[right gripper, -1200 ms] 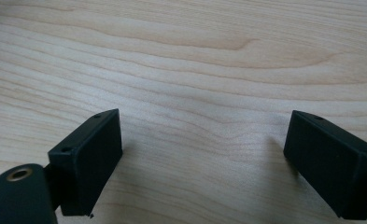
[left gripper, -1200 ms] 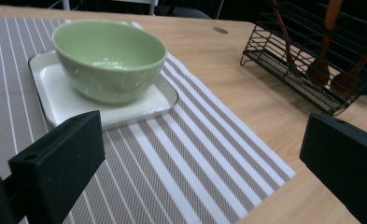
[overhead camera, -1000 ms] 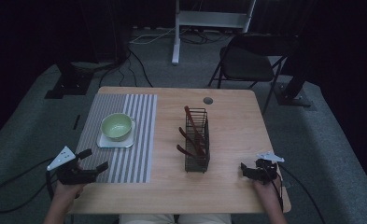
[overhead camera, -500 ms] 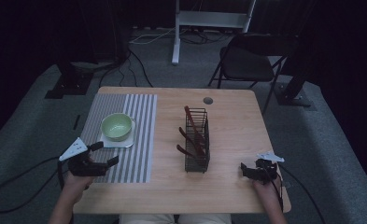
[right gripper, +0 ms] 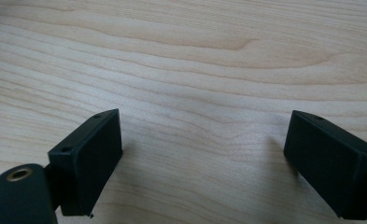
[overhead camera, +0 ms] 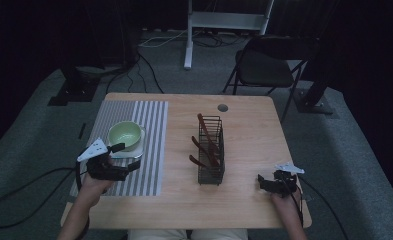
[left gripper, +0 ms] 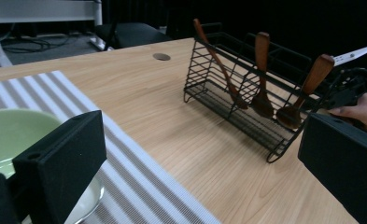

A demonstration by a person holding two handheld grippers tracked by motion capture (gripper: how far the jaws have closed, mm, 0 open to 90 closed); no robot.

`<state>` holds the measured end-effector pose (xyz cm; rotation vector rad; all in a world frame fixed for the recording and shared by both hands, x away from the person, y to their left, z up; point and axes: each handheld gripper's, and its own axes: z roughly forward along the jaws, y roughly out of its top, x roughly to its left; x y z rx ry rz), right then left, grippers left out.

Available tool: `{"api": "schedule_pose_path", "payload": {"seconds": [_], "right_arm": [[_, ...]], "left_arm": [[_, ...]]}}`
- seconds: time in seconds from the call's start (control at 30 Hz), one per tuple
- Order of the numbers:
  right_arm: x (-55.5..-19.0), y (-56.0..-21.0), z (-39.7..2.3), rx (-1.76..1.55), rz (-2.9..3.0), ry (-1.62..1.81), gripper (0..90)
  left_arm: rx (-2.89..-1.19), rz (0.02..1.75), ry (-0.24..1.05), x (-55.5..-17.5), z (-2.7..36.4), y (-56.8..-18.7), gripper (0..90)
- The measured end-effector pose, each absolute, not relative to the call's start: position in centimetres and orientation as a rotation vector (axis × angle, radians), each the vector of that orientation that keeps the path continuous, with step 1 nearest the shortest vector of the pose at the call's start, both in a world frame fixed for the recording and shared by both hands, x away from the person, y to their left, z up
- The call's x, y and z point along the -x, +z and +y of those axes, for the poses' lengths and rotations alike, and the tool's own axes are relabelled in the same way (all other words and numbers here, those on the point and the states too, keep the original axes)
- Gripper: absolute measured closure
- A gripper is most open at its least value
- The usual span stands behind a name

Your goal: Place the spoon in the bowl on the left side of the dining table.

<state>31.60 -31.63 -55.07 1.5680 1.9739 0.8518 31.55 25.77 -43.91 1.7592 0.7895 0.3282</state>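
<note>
**Both grippers spread, one on each side**

The left gripper [overhead camera: 125, 159] is held by the person's left hand [overhead camera: 96, 175], with the forearm coming up from the bottom edge. Its jaws stand wide apart and point to the person's right. The right gripper [overhead camera: 262, 183] sits low, gripped by the right hand [overhead camera: 283, 190], the forearm behind it. Its jaws are also parted wide and nothing lies between them. The two grippers are well apart.

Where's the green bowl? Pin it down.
In the high view the green bowl sits on the striped mat at table left, just beyond the open left gripper.
</note>
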Motion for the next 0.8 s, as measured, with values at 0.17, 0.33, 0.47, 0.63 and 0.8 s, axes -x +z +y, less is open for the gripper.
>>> {"api": "schedule_pose_path", "payload": {"seconds": [0.17,0.33,0.47,0.63,0.8], "right_arm": [[-31.6,-55.1,-31.6,-1.568,1.974,0.853,10.8],[-31.6,-55.1,-31.6,-1.569,1.974,0.853,10.8],[-31.6,-55.1,-31.6,-1.569,1.974,0.854,10.8],[-31.6,-55.1,-31.6,-1.569,1.974,0.854,10.8],[-31.6,-55.1,-31.6,-1.570,1.973,0.855,10.9]], "left_arm": [[-1.762,0.752,0.320,-32.1,24.5,-43.1,1.0],[-1.770,0.725,0.319,-32.7,23.6,-42.5,1.0],[-1.787,0.690,0.305,-33.4,21.9,-41.9,1.0],[-1.809,0.648,0.287,-34.1,20.2,-41.5,1.0],[-1.819,0.621,0.267,-34.9,18.7,-41.1,1.0]]}}
